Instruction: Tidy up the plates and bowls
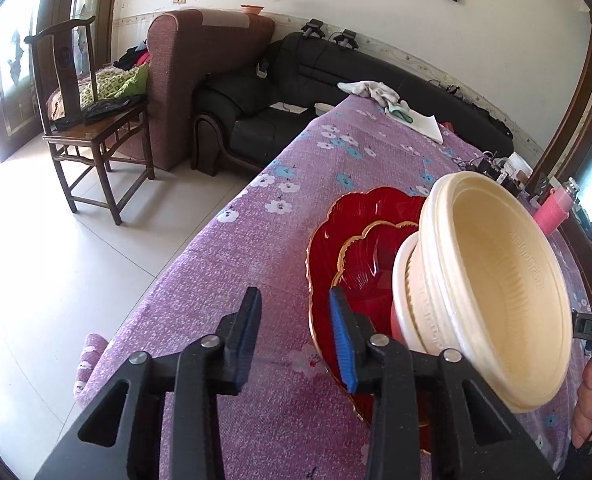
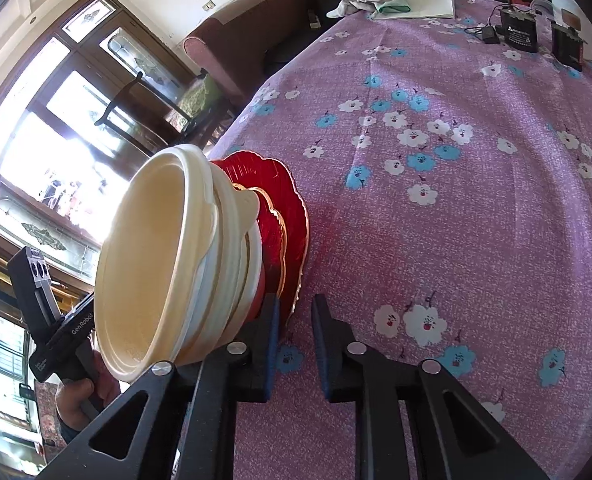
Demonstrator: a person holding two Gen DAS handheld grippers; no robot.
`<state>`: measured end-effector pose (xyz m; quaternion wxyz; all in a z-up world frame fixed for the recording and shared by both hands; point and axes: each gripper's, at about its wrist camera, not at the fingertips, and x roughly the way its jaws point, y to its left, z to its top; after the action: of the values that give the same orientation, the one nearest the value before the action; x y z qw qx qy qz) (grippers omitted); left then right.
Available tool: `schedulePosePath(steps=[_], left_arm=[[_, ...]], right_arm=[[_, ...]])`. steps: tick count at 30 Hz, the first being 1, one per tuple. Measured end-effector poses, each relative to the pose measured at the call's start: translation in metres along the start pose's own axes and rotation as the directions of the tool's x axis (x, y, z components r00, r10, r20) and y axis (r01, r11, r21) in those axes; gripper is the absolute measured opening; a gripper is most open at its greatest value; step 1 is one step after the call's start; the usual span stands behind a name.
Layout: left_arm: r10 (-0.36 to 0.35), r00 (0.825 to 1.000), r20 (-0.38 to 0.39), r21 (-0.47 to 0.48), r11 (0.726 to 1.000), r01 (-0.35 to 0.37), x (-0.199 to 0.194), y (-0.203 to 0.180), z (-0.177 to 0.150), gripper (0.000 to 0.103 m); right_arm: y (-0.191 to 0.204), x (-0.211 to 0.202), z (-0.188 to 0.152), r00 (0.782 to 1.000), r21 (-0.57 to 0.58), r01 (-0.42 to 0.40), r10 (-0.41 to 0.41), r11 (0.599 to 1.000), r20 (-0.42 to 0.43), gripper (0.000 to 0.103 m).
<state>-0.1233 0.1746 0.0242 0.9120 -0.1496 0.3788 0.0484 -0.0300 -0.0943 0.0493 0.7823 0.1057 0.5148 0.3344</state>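
Observation:
A stack of cream bowls (image 1: 491, 280) sits on a small red gold-rimmed plate (image 1: 369, 256), which lies on a larger red plate (image 1: 323, 264) on the purple flowered tablecloth (image 1: 256, 240). My left gripper (image 1: 296, 340) is open and empty, just left of the stack; its right finger is by the large plate's rim. In the right wrist view the bowl stack (image 2: 168, 264) and red plates (image 2: 284, 216) stand to the left. My right gripper (image 2: 294, 344) is open and empty beside the plates' near rim.
Gloves and white paper (image 2: 391, 2) lie at the table's far end, with black battery boxes and cables (image 2: 519, 32) at far right. A pink bottle (image 1: 551, 212) stands behind the bowls. A wooden chair (image 1: 92, 120), armchair and black sofa (image 1: 296, 92) stand beyond the table's left edge.

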Motion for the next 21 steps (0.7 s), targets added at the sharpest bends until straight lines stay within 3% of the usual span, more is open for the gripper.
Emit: schedulePosePath(steps=[3,5,8,21], left_arm=[[-0.015,1.0,0.0,-0.002,1.0,0.015,0.0,-0.002,0.002,0.013],[-0.019,1.0,-0.002,0.019,1.0,0.019,0.002,-0.007,0.0,0.007],[0.01,1.0,0.012,0.039,0.999,-0.01,0.002,-0.013,-0.002,0.007],[-0.007,1.0,0.011,0.035,0.999,0.006,-0.001,-0.027,-0.002,0.006]], right_arm=[[0.001,0.004,0.0,1.0,0.009,0.002,-0.002,1.0,0.007,0.013],[0.001,0.003,-0.001,1.0,0.015,0.004,-0.005,1.0,0.018,0.013],[0.002,0.002,-0.003,1.0,0.02,0.006,-0.007,1.0,0.029,0.013],[-0.003,-0.01,-0.011,0.999,0.041,0.005,-0.007,0.999,0.043,0.014]])
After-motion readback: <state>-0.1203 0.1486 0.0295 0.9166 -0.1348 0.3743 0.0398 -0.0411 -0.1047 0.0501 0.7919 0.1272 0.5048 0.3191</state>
